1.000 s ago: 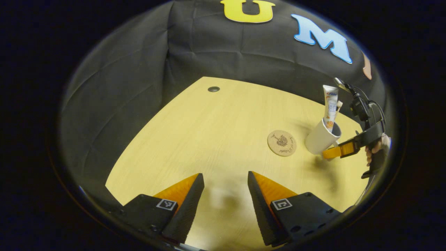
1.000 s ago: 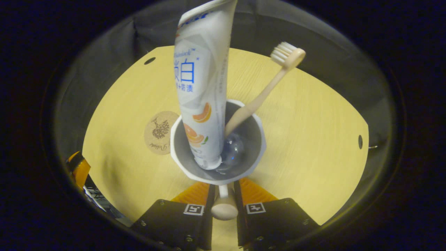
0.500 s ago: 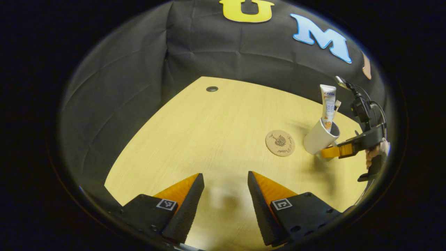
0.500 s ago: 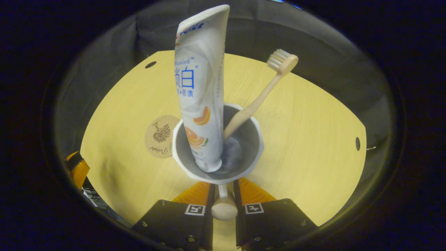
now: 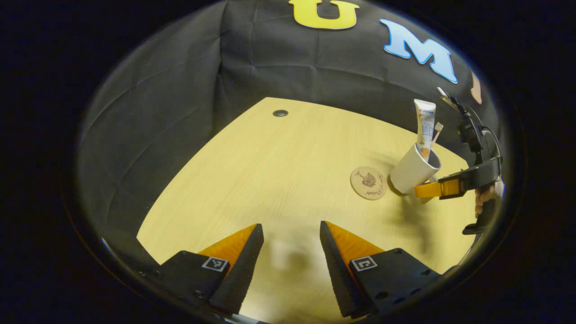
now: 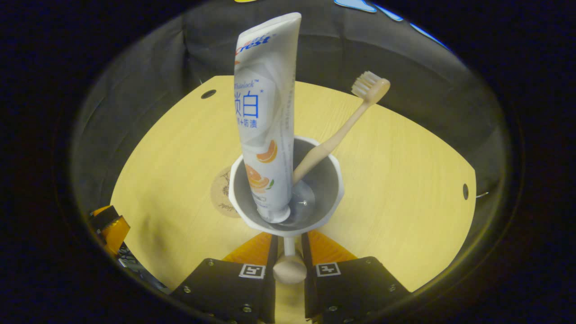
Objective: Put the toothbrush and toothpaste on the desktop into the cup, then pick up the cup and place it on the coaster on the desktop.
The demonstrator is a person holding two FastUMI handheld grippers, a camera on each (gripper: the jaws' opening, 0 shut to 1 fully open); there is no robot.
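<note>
A white cup (image 6: 286, 189) hangs in the air, tilted, above the yellow desktop (image 6: 396, 171). My right gripper (image 6: 289, 252) is shut on the cup's handle (image 6: 289, 269). A white toothpaste tube (image 6: 266, 112) and a beige toothbrush (image 6: 339, 130) stand in the cup. The round cork coaster (image 6: 221, 196) lies just left of the cup and is partly hidden by it. In the left gripper view the cup (image 5: 413, 168) hovers beside the coaster (image 5: 368, 182), held by the right gripper (image 5: 438, 189). My left gripper (image 5: 288, 252) is open near the desk's front edge, with nothing between its fingers.
The desktop (image 5: 270, 171) has a cable hole (image 5: 280, 113) at the far left corner and another cable hole (image 6: 465, 191) at the right edge. Black cloth walls close the back and sides. A hand (image 5: 483, 198) holds the right gripper at the far right.
The right gripper has carried the cup leftward, so the cup now overlaps the coaster's edge in the right gripper view. The left gripper has stayed open and nearly still.
</note>
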